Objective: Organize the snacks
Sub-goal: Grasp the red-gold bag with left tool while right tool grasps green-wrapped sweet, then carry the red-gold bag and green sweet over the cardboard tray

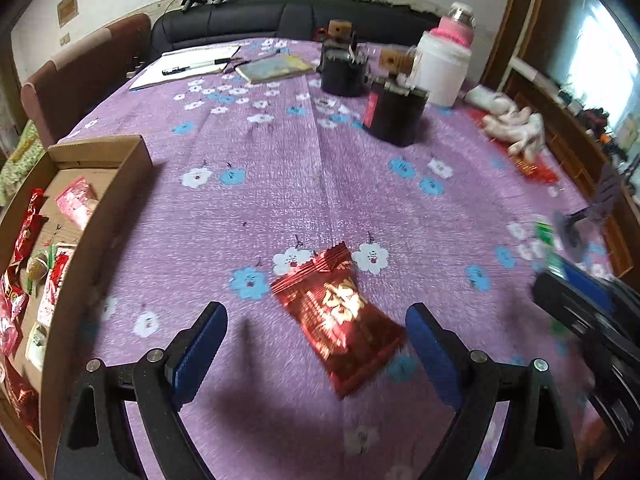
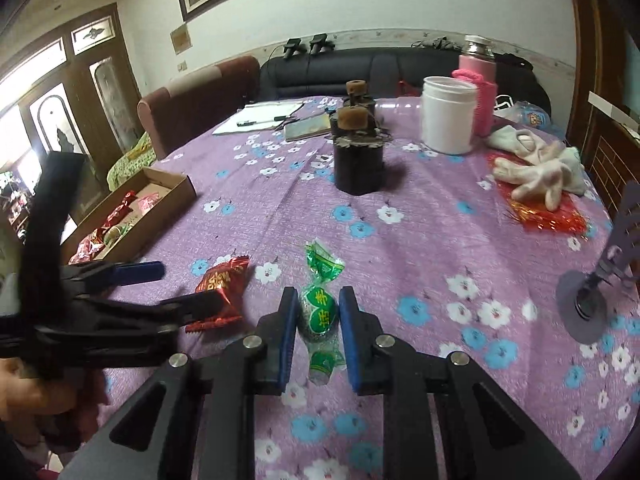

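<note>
Two dark jars (image 2: pixel 359 164) and white tub (image 2: pixel 448 114) stand beyond snacks.

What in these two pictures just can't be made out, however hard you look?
- Cardboard box: the left wrist view's edge cuts it off, hiding part of its contents.
- Green candy in the right gripper: only a blurred green smear in the left wrist view.
- Red snack packet: print blurred there; in the right wrist view the left gripper covers part.
- Red wrapper: gloves hide most.

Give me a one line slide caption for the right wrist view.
Right gripper shut on a green-wrapped candy, red snack packet beside it on the floral tablecloth.
</note>
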A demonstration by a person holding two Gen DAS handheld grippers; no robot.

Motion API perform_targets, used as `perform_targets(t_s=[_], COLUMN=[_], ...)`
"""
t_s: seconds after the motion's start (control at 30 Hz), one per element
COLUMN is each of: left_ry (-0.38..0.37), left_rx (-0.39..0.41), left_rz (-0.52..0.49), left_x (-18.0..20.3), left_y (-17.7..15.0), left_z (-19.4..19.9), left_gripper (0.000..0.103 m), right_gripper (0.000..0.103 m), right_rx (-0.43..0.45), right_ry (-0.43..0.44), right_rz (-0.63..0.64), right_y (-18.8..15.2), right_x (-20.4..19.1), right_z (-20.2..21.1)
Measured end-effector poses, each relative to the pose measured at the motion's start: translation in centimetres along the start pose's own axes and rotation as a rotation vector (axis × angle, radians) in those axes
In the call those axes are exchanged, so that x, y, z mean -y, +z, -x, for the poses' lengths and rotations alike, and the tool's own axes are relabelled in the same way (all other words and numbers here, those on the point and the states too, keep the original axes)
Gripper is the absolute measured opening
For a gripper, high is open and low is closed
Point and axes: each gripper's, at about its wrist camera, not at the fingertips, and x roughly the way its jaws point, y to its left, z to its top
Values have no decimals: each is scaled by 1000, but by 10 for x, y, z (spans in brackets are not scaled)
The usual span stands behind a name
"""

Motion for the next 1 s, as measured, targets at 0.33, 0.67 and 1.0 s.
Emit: perform_targets(t_s=[0.33, 0.67, 1.0], left_ry=[-16, 27, 116], left_rx=[21, 82, 155], left_rz=[-30, -132, -124], left_x=[-10, -16, -53], left_y=[0, -23, -39], left_z=[-6, 23, 70], left_gripper=[37, 35, 35], right_gripper=[20, 20, 20], right_rx=[53, 80, 91], right_ry=[43, 74, 120], right_rz=[-42, -72, -86], right_y=[-14, -23, -36], right_x=[6, -7, -35], right_z=[28, 41, 48])
